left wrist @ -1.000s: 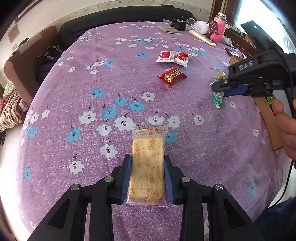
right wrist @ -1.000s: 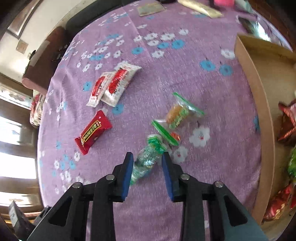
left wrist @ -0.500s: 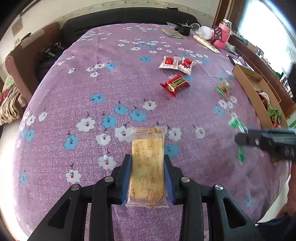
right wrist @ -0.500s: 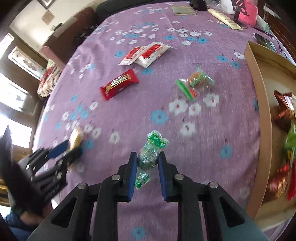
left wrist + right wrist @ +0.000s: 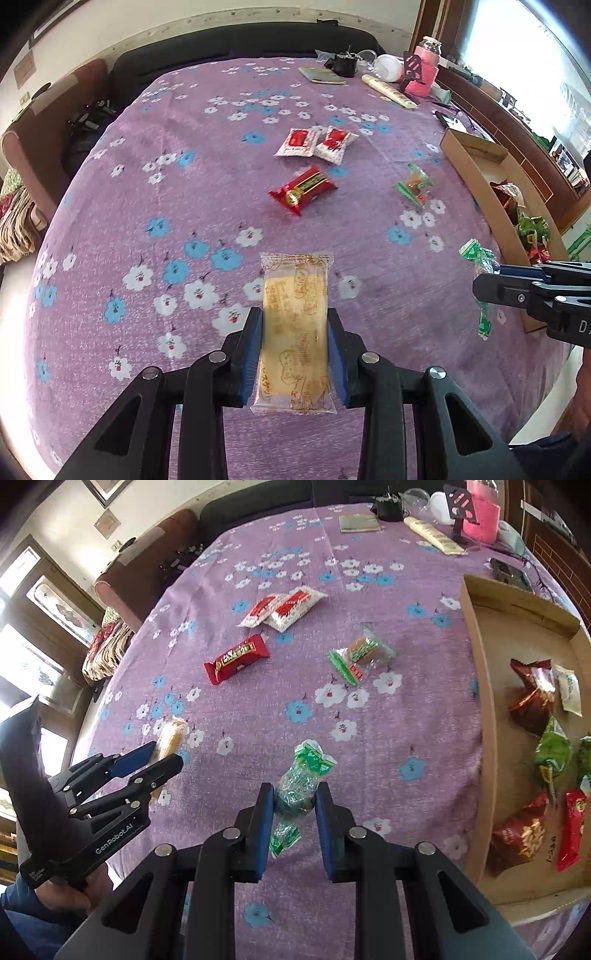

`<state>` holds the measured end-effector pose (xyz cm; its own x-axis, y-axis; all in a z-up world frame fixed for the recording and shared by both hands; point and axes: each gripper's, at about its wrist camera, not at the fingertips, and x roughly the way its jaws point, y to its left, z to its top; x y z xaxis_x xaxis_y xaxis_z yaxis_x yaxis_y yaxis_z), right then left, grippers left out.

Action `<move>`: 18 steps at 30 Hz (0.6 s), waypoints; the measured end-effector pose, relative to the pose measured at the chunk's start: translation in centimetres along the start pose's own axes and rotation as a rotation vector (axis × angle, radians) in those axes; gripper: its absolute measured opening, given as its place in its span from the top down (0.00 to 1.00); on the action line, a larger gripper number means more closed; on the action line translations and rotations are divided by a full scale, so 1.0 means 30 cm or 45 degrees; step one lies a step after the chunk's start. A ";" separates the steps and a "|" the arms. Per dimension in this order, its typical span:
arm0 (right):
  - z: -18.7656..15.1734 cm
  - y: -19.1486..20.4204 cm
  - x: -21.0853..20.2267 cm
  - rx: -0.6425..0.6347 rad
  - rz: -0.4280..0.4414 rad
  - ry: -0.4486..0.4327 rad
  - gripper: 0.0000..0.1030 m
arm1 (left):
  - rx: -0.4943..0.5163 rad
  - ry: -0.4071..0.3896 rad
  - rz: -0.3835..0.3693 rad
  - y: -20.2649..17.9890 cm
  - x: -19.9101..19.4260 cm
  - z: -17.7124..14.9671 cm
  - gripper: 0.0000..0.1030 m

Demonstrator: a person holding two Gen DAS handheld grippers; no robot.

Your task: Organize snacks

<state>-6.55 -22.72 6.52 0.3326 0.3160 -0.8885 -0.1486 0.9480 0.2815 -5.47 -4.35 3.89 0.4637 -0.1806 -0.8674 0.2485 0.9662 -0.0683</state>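
My left gripper [image 5: 294, 332] is shut on a yellow cake pack [image 5: 295, 314] and holds it above the purple flowered tablecloth [image 5: 147, 184]. My right gripper [image 5: 294, 801] is shut on a green candy pack [image 5: 301, 779], also lifted; it shows at the right of the left wrist view [image 5: 480, 266]. The left gripper with its cake shows at the left of the right wrist view [image 5: 162, 757]. On the cloth lie a red bar [image 5: 236, 659], two white-and-red packs [image 5: 282, 607] and a clear green-edged pack [image 5: 364, 653].
A cardboard tray [image 5: 476, 664] at the right edge holds several snack bags [image 5: 532, 698]. At the far end stand a pink bottle [image 5: 424, 70], a long tube [image 5: 388, 90], a dark booklet [image 5: 321, 75] and a black object [image 5: 343, 64]. A sofa [image 5: 221, 44] lies beyond.
My right gripper has closed on the green candy pack, lifted it off the cloth and drawn back toward the near edge. The left gripper has kept its hold on the cake pack.
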 end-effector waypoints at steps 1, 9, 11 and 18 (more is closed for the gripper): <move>-0.003 -0.008 -0.011 0.002 0.001 -0.008 0.79 | 0.004 -0.001 0.000 -0.008 -0.001 0.003 0.67; -0.019 -0.083 -0.086 0.043 0.002 -0.072 0.79 | 0.066 -0.012 -0.010 -0.093 -0.014 0.031 0.67; -0.023 -0.100 -0.099 0.056 0.003 -0.081 0.79 | 0.083 -0.016 -0.012 -0.114 -0.018 0.038 0.67; -0.053 -0.176 -0.153 0.127 0.003 -0.126 0.79 | 0.143 -0.025 -0.017 -0.187 -0.029 0.065 0.67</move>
<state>-8.77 -29.24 8.54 0.4232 0.3161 -0.8491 -0.0581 0.9447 0.3227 -5.62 -9.96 5.99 0.4761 -0.1982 -0.8567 0.3484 0.9371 -0.0232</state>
